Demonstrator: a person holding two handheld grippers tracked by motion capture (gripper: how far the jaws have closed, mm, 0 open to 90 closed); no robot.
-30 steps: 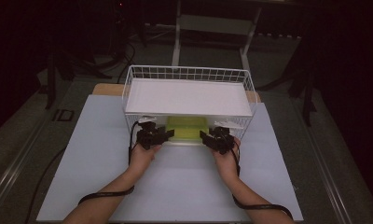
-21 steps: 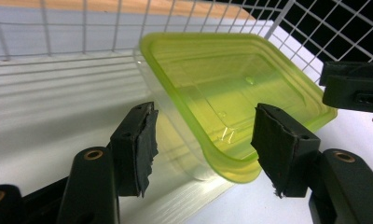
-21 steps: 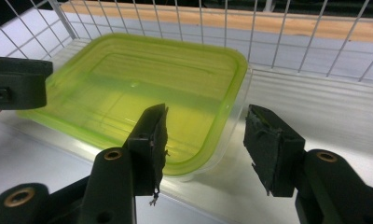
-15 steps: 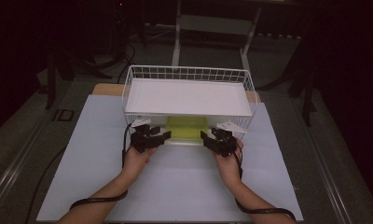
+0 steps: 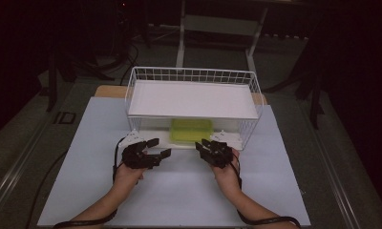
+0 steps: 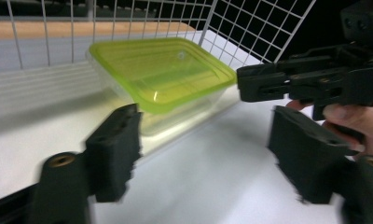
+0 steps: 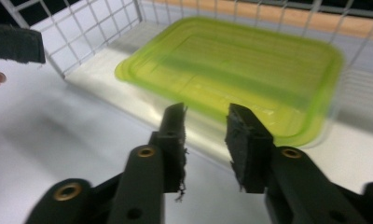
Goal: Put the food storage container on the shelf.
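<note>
A clear box with a lime-green lid (image 5: 191, 130) (image 6: 161, 70) (image 7: 236, 65) rests on the white base of a wire rack (image 5: 194, 75), under a white shelf board (image 5: 191, 99). My left gripper (image 5: 161, 147) (image 6: 208, 126) hovers in front of the box's left end. It is open, its jaws have just been opening, and nothing lies between them. My right gripper (image 5: 202, 144) (image 7: 205, 114) is off the box's right front corner. Its jaws have just been closing to a narrow gap that holds nothing. Neither gripper touches the box.
The rack stands at the back of a pale mat (image 5: 179, 191) that covers the table. In the left gripper view the right gripper (image 6: 292, 84) reaches in from the right. Dark floor and a metal stand leg (image 5: 182, 43) lie beyond the table.
Both hands have drawn back from the ends of the box toward the table's near side. The left jaws have spread apart and the right jaws have narrowed. The box has stayed under the shelf.
</note>
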